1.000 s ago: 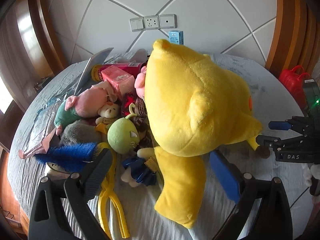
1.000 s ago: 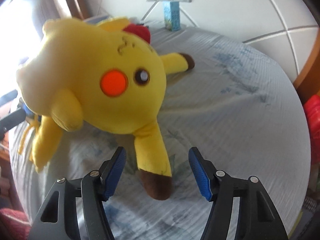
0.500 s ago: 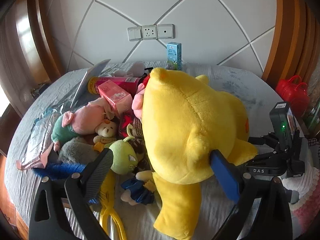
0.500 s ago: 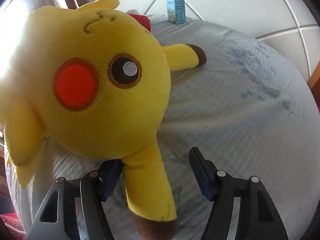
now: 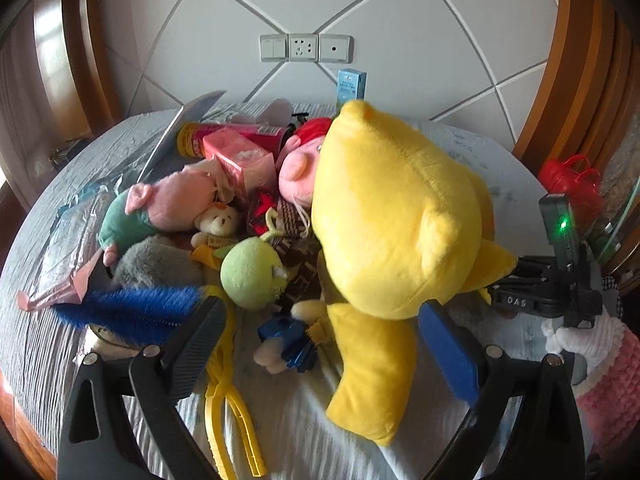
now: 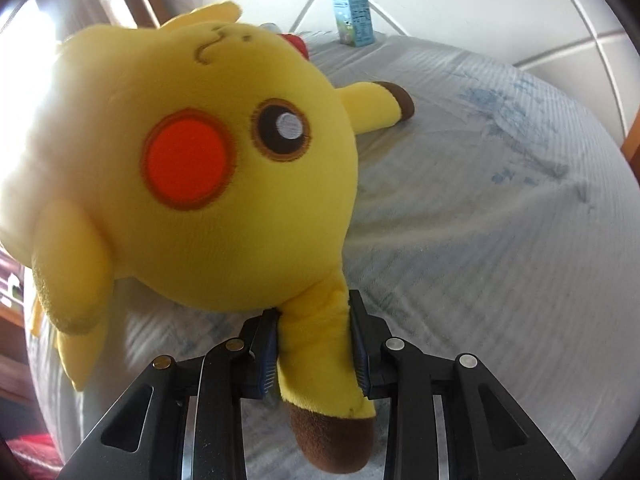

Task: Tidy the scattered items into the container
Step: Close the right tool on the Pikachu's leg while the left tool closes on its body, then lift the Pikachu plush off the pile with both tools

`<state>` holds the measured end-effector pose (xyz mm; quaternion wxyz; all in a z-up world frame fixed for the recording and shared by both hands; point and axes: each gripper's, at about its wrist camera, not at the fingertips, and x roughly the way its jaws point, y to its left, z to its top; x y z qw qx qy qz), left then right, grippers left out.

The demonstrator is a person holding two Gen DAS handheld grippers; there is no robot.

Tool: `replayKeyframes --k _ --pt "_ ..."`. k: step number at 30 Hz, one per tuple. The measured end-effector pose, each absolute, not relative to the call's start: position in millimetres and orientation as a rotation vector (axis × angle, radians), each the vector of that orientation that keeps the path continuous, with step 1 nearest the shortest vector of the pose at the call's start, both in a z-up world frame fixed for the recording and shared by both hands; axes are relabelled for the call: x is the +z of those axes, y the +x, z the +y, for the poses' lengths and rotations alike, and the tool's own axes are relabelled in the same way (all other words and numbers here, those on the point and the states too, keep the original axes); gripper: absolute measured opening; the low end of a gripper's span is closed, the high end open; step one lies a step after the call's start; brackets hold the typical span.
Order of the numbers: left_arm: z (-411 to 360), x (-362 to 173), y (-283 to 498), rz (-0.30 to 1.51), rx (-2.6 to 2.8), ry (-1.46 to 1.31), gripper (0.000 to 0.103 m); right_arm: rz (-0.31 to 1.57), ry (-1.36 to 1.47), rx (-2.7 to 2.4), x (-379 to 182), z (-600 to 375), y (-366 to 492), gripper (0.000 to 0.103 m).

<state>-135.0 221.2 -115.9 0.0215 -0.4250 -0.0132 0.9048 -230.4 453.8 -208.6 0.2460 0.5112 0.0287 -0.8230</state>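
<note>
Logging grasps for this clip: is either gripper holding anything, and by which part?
The right gripper is shut on the yellow plush, clamping one brown-tipped ear. The left gripper is open, holding nothing.

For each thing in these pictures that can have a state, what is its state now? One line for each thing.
right gripper: shut on the ear of the yellow plush
left gripper: open, holds nothing
yellow plush: lying on the bed, one brown-tipped ear clamped
carton: upright by the wall
green ball toy: lying in the toy pile
pink tissue pack: lying tilted on the pile
yellow tongs: lying on the bed, arms spread
</note>
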Motion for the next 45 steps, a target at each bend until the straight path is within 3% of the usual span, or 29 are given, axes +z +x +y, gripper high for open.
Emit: replayKeyframes --k 10,15,20,22,24,27,30,35,41,45 --pt "226.6 -79.2 -209.5 -0.186 2.829 -1.257 0.103 -0.012 1.385 -2.234 -211.6 461.7 -232.0 0.032" --pt "219.5 -109.1 -257.6 -0.302 2.692 -1.408 0.103 0.006 1.367 -2.237 -210.0 462.9 -230.9 0.034" --pt "209.0 -144.1 -270.0 -0.597 2.503 -1.39 0.103 0.045 1.334 -2.246 -210.8 460.1 -224.3 0.035" --pt "213.9 -141.7 -264.8 -0.527 2.52 -1.381 0.103 0.095 1.319 -2.264 -210.5 455.5 -220.0 0.035" --pt "224.5 -132.3 -254.9 -0.399 2.561 -1.327 0.081 0.164 1.293 -2.295 -210.6 449.4 -218.6 0.033" --pt "247.6 -123.4 -241.6 -0.204 2.628 -1.273 0.074 0.256 1.247 -2.357 -212.4 440.8 -211.9 0.031" --pt "264.7 -112.5 -229.6 -0.119 2.647 -1.191 0.067 0.316 1.231 -2.4 -212.6 433.1 -209.0 0.03" --pt "286.6 -75.3 -201.1 0.025 2.637 -1.055 0.064 0.317 1.151 -2.459 -194.6 437.6 -189.2 0.028" --pt "264.0 -35.7 -173.4 -0.112 2.642 -0.976 0.064 0.203 1.036 -2.54 -145.8 453.3 -172.1 0.028" --pt "239.9 -20.6 -154.5 -0.215 2.644 -0.947 0.064 0.226 0.969 -2.559 -121.5 445.8 -159.6 0.028"
